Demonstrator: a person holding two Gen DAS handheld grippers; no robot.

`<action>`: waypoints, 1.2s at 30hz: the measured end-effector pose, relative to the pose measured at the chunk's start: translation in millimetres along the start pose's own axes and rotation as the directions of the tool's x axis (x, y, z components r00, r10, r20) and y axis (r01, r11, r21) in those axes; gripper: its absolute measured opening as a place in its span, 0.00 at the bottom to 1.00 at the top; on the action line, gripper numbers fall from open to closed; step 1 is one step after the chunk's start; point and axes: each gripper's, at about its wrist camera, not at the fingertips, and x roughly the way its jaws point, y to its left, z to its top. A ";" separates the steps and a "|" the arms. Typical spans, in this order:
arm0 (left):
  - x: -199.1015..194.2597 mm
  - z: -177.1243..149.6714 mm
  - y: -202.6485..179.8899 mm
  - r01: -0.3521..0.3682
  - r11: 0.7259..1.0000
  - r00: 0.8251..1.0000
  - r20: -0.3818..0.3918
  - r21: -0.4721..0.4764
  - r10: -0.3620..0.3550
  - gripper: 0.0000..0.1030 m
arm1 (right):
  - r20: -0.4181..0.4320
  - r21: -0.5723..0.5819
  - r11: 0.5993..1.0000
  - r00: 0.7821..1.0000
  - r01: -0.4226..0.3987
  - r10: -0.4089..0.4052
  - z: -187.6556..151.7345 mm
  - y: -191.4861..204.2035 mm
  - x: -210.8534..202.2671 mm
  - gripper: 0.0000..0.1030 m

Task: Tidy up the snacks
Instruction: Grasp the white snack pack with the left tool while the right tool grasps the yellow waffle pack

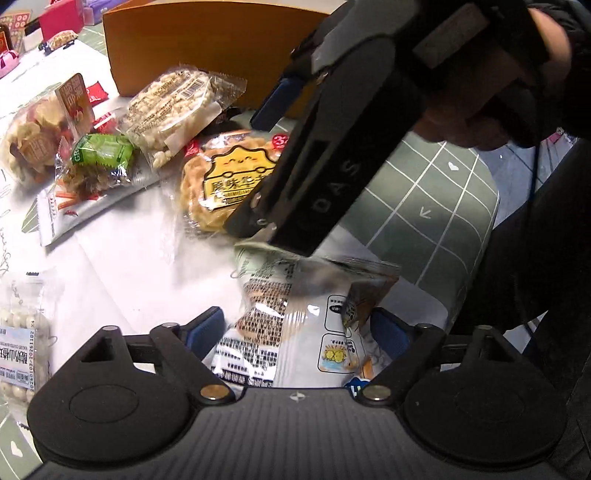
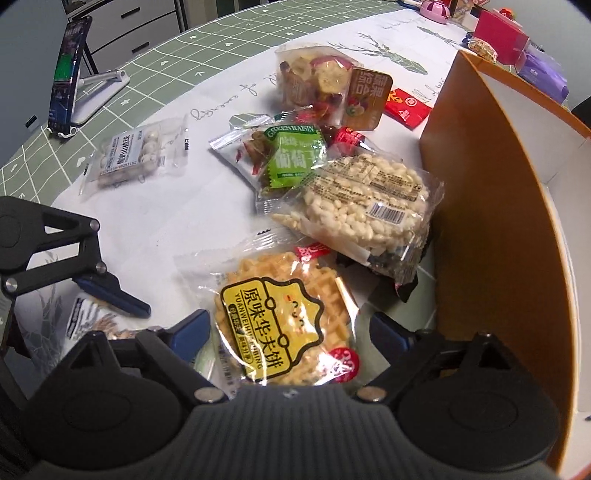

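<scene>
My left gripper [image 1: 297, 325] is open, its fingers on either side of a clear and white cracker packet [image 1: 295, 325] lying on the white cloth. My right gripper [image 2: 291, 332] is open around a waffle packet with a yellow label [image 2: 284, 317]; that waffle packet also shows in the left wrist view [image 1: 221, 177], partly hidden by the right gripper's body. A puffed rice cake packet [image 2: 365, 199] leans on the orange box [image 2: 480, 184]. A green raisin packet [image 2: 291, 155], a dried fruit bag [image 2: 321, 81] and a bag of white balls [image 2: 136, 155] lie farther off.
The orange box with a white inside stands at the right, its wall close to my right gripper. A phone on a stand [image 2: 70, 74] is at the far left. Pink and purple boxes [image 2: 502, 29] sit behind. The table edge [image 1: 491, 221] is at the right of the left wrist view.
</scene>
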 end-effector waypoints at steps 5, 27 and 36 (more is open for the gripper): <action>-3.7 -1.4 1.4 0.011 1.000 1.000 0.020 -0.023 -0.010 0.86 | 0.006 0.012 1.000 1.000 -0.022 0.022 -0.7 -1.4 7.9 0.89; -22.4 -2.2 -8.7 -0.008 1.000 0.998 0.058 -0.011 0.009 0.66 | 0.031 0.036 0.996 0.996 -0.080 0.079 -11.9 11.9 -28.0 0.70; -38.5 3.1 -3.5 -0.030 0.999 0.995 0.092 -0.021 0.031 0.65 | 0.107 0.044 0.997 0.993 -0.062 0.057 -4.9 10.7 -63.0 0.70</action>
